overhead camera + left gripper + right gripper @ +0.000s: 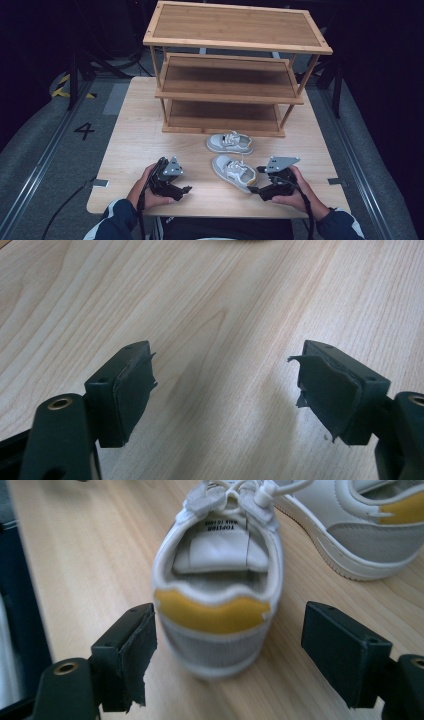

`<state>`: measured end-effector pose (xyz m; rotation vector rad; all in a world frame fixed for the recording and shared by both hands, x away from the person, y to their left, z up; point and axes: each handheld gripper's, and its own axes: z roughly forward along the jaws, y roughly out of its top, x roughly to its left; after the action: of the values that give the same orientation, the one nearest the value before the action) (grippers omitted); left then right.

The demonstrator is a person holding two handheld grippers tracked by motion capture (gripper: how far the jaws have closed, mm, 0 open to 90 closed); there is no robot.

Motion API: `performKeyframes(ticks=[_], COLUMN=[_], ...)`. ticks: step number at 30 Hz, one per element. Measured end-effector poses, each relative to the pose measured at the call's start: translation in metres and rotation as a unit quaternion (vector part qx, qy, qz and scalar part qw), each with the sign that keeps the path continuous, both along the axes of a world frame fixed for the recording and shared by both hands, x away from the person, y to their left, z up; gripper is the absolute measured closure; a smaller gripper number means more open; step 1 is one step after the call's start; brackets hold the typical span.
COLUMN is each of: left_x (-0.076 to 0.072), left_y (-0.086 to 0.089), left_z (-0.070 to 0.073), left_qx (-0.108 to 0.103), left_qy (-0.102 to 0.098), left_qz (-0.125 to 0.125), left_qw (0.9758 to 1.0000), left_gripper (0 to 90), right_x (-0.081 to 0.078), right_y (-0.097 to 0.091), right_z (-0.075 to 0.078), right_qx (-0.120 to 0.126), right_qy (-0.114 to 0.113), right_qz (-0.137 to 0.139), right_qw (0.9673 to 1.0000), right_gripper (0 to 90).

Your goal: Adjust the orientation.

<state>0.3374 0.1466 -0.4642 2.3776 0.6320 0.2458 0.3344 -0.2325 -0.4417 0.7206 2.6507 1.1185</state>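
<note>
Two small white and grey shoes with yellow heel tabs lie on the wooden table [135, 135]. The near shoe [234, 172] points away from my right gripper [255, 180], its heel toward the jaws. In the right gripper view that shoe's heel [220, 575] sits between the open jaws of my right gripper [230, 625]; the left pad [132, 650] is close beside it and the right pad stands clear. The second shoe [230, 143] [360, 525] lies just beyond. My left gripper [182, 187] [225, 370] rests open over bare table, nothing between its pads.
A three-tier bamboo shoe rack [230, 75] stands at the back of the table, its shelves bare. The table's front edge runs just below both hands. Grey floor with rails flanks the table on both sides.
</note>
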Motion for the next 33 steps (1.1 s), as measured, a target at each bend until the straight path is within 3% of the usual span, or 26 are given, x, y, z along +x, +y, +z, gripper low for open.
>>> performKeyframes(ticks=[5, 7, 10, 12, 14, 20, 25, 27, 28, 33], left_x=[-0.003, -0.003, -0.004, -0.005, -0.007, -0.013, -0.02, -0.022, -0.023, -0.025], left_y=[-0.009, -0.014, -0.018, -0.02, -0.025, -0.04, -0.057, -0.061, -0.064, -0.075], left_z=[0.002, 0.003, 0.005, 0.006, 0.009, 0.018, 0.033, 0.036, 0.039, 0.05], left_qx=[-0.002, -0.002, -0.003, -0.006, -0.01, -0.015, -0.019, -0.02, -0.019, -0.018], left_qy=[-0.003, -0.004, -0.005, -0.005, -0.007, -0.011, -0.02, -0.021, -0.024, -0.023], left_qz=[-0.011, -0.019, -0.024, -0.028, -0.033, -0.061, -0.094, -0.098, -0.106, -0.134], left_qw=[0.9999, 0.9998, 0.9997, 0.9996, 0.9994, 0.998, 0.9952, 0.9948, 0.9938, 0.9905], left_gripper=[24.8, 24.9, 25.0, 25.2, 25.3, 26.0, 28.2, 28.8, 29.8, 33.5], right_x=[-0.004, 0.0, 0.004, 0.012, 0.017, 0.023, 0.025, 0.025, 0.024, 0.023], right_y=[-0.022, -0.035, -0.036, -0.034, -0.029, -0.012, 0.009, 0.013, 0.025, 0.046], right_z=[0.003, 0.001, -0.002, -0.007, -0.012, -0.014, -0.016, -0.016, -0.017, -0.017], right_qx=[-0.007, -0.009, -0.018, -0.009, -0.013, 0.005, 0.016, 0.015, 0.01, 0.014], right_qy=[-0.001, -0.007, -0.018, -0.022, -0.028, -0.024, -0.018, -0.017, -0.024, -0.025], right_qz=[0.024, 0.008, -0.009, -0.02, -0.02, 0.016, 0.051, 0.054, 0.06, 0.07], right_qw=[0.9997, 0.9999, 0.9996, 0.9995, 0.9993, 0.9996, 0.9984, 0.9983, 0.9979, 0.9971], right_gripper=[30.8, 37.7, 39.8, 42.2, 42.2, 42.9, 43.2, 43.6, 45.3, 46.6])
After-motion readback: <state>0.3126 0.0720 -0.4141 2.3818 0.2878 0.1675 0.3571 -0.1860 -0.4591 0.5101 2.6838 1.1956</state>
